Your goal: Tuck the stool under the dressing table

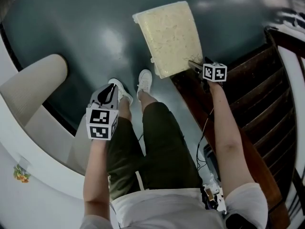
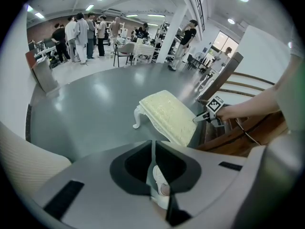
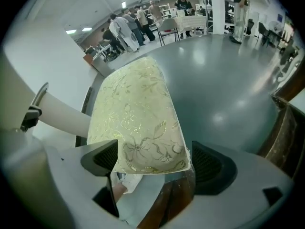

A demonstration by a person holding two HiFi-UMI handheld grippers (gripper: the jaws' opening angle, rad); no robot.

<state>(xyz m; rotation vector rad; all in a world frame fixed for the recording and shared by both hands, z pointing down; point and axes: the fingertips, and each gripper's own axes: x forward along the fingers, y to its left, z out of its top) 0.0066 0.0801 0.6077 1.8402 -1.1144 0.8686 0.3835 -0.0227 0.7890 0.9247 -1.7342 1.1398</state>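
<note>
The stool (image 1: 169,37), with a cream floral cushion and white carved legs, stands on the dark floor against a dark wooden piece of furniture (image 1: 257,94). My right gripper (image 1: 193,65) is at the stool's near right corner. In the right gripper view its jaws (image 3: 155,162) stand wide open with the near end of the cushion (image 3: 136,109) between them; the right pad is clear of the fabric. My left gripper (image 1: 108,93) hangs shut and empty over the person's left leg, well short of the stool (image 2: 167,113).
A cream upholstered seat (image 1: 33,87) and a white curved edge (image 1: 28,142) lie to the left. The person's white shoes (image 1: 145,80) stand just before the stool. Dark wooden slats (image 3: 290,128) flank the right. Several people (image 2: 81,30) and chairs (image 2: 126,49) are far across the floor.
</note>
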